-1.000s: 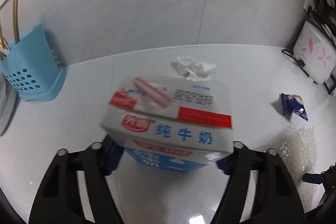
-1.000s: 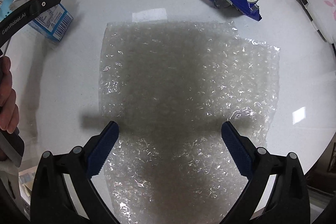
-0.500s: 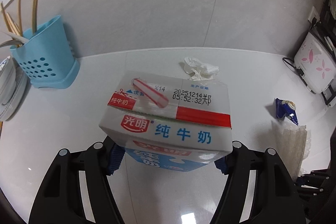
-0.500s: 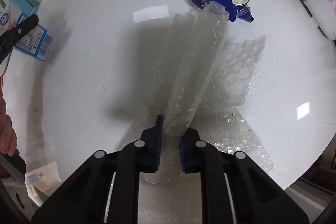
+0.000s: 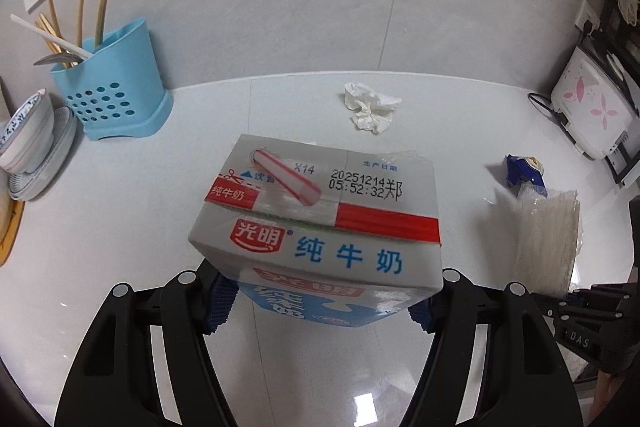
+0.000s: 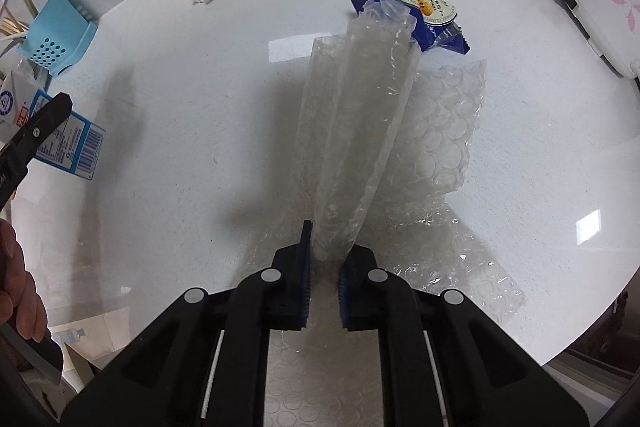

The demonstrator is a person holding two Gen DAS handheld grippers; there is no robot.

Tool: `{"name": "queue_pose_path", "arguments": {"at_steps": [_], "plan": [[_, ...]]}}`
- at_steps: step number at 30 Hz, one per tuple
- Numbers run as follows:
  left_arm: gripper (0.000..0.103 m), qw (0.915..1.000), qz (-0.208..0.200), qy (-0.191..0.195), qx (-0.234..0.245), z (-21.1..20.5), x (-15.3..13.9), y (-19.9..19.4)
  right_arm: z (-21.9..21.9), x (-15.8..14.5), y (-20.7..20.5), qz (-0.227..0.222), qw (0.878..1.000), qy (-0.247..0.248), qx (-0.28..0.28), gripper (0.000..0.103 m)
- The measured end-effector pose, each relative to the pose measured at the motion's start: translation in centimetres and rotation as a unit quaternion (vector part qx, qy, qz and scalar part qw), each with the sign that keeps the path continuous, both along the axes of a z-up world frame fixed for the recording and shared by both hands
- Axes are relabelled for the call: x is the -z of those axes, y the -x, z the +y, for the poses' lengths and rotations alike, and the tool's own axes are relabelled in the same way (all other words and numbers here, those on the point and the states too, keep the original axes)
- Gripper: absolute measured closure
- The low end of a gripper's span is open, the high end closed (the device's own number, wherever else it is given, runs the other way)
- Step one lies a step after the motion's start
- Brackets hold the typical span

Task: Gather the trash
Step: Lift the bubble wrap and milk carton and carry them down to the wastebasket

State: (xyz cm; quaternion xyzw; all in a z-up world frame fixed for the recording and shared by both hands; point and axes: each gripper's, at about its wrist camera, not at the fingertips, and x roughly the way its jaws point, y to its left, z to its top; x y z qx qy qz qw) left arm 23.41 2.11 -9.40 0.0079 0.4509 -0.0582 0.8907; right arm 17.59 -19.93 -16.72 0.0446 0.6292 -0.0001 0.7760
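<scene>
My left gripper is shut on a blue and white milk carton, held above the white counter; a striped straw lies across its top. That carton shows at the left edge of the right wrist view. My right gripper is shut on a sheet of clear bubble wrap, which bunches into a standing fold while its far part still lies on the counter. The same bubble wrap stands at the right of the left wrist view. A crumpled white tissue and a blue snack wrapper lie on the counter.
A blue cutlery holder with chopsticks stands at the back left, beside stacked bowls and plates. A white appliance with pink flowers and its cable sit at the right. The tiled wall runs behind. A hand shows at the lower left.
My right gripper closed on the flat bubble wrap and pulled it up into a fold. The left gripper lifted and drew back with the carton, so more of the counter's left side shows.
</scene>
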Motion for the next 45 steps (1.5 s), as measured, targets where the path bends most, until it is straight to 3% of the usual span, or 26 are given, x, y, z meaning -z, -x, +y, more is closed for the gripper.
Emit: {"name": "queue_pose_path", "arguments": {"at_steps": [21,45], "plan": [[0.036,0.9997,-0.011,-0.016,-0.014,-1.6,-3.5,6.7,-2.0,-3.4,3.9,-0.056,0.998,-0.003,-0.029,0.093],[0.036,0.9987,-0.02,-0.002,-0.046,-3.5,-5.9,16.5,-2.8,-8.2,10.8,-0.103,0.993,-0.001,-0.062,0.093]]}}
